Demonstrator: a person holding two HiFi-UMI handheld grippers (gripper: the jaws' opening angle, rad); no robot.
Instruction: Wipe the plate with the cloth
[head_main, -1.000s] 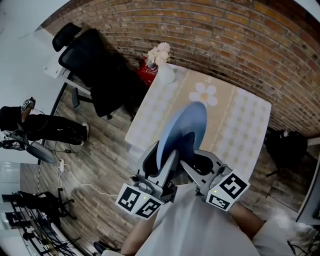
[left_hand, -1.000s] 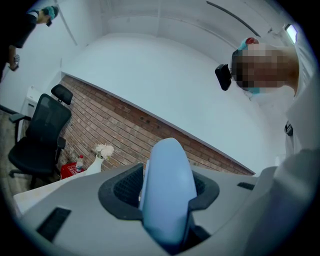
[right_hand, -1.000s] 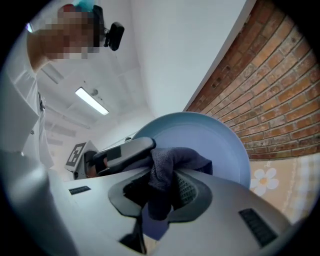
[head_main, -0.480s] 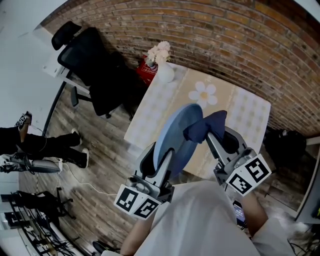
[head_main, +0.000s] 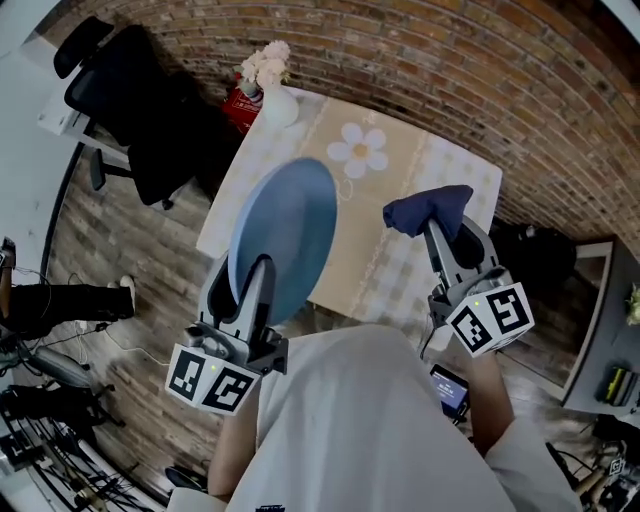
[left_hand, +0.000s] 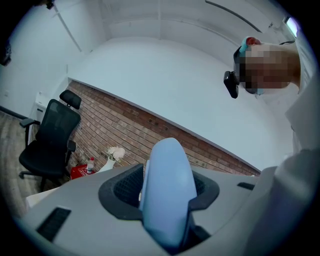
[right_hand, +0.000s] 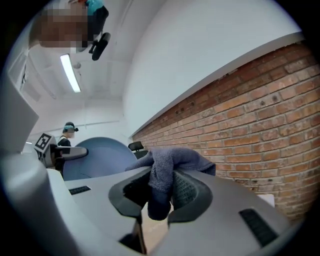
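Fingers (left_hand: 120, 189) of the left gripper (head_main: 240, 287) are being pressed together on the lower rim of the plate (head_main: 288, 228), one on each face, so that the pale blue plate is being held on edge, well clear of the surface below. Fingers (right_hand: 192, 192) of the right gripper (head_main: 451, 237) are being closed on the cloth (head_main: 430, 208), whose dark blue folds are being bunched above and between them.

A brick wall (head_main: 450, 60) is being shown behind everything in the head view. A black office chair (head_main: 140, 95) is being seen on the wooden floor (head_main: 150, 290), off the left edge of the worktop (head_main: 405, 265), which is being covered by a checked cloth with a flower print (head_main: 360, 148) near the middle of its far edge.

In the head view the plate is being carried over the left edge of the worktop, reaching towards the near left corner, with its face turned towards the right gripper. The cloth is being held over the right half of the worktop, apart from the plate.

A white vase (head_main: 281, 106) with pale flowers is being seen at the far left corner of the worktop. A small red object (head_main: 237, 106) is lying just beside that corner; what it is cannot be told.
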